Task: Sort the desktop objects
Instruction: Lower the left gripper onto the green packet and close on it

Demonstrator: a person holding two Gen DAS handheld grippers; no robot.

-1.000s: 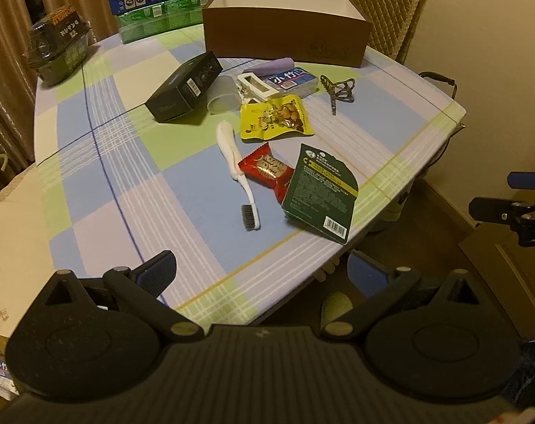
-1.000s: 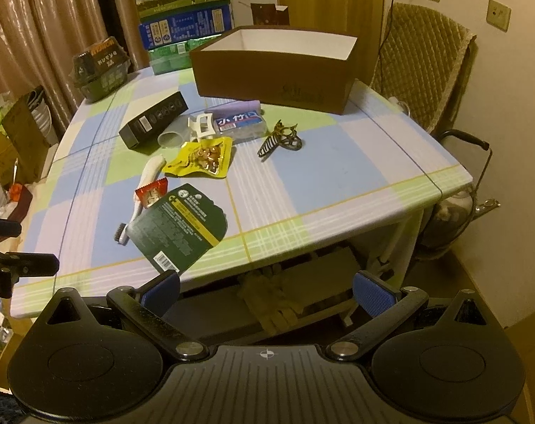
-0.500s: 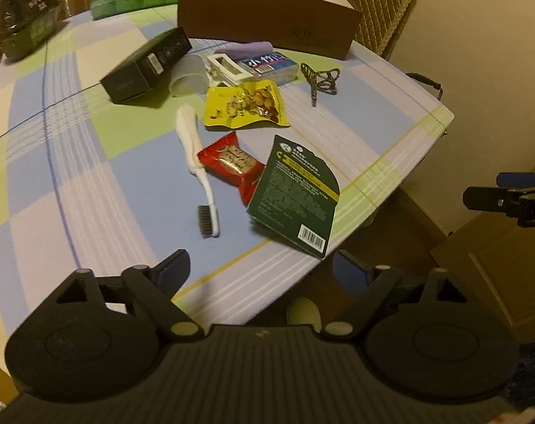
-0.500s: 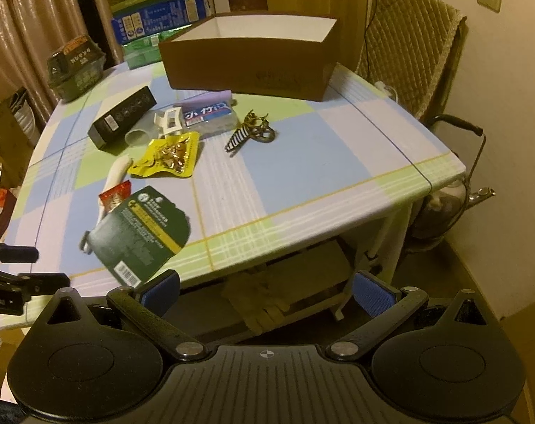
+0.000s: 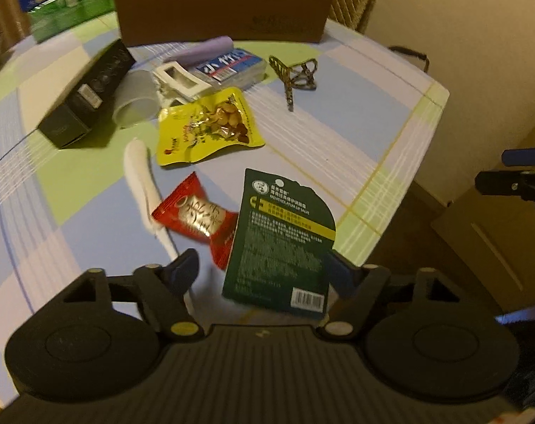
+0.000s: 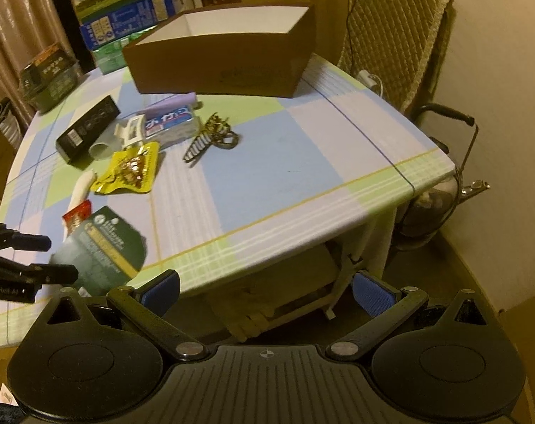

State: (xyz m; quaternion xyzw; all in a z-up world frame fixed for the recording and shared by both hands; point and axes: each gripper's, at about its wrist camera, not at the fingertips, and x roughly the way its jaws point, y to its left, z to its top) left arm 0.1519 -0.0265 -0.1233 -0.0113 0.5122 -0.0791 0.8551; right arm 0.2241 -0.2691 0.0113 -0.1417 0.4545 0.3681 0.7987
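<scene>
Two grippers up, both spread wide and carrying nothing. Left gripper [image 5: 262, 270] is the nearer one: the dark green lip-balm card [image 5: 283, 243] lies straight ahead of it at the near edge of the worktop [image 5: 338, 134], its barcode end sitting between the fingertips, though I can't tell whether the pads touch it yet. Card's long axis runs roughly away from the gripper, tilted slightly right at the top. Its left edge overlaps the red snack packet [image 5: 196, 217], which lies over the white brush [image 5: 143, 183], so a sloppy close could drag those too.

Right gripper [image 6: 265, 288] hangs off the worktop's front edge, well apart from everything; hair claw [image 6: 210, 137] is its closest candidate.

Brown cardboard box [image 6: 225, 60] sits at the far side, open top; the white inner walls that show are bare, floor not visible. Judging by that, sorting has hardly begun.
</scene>
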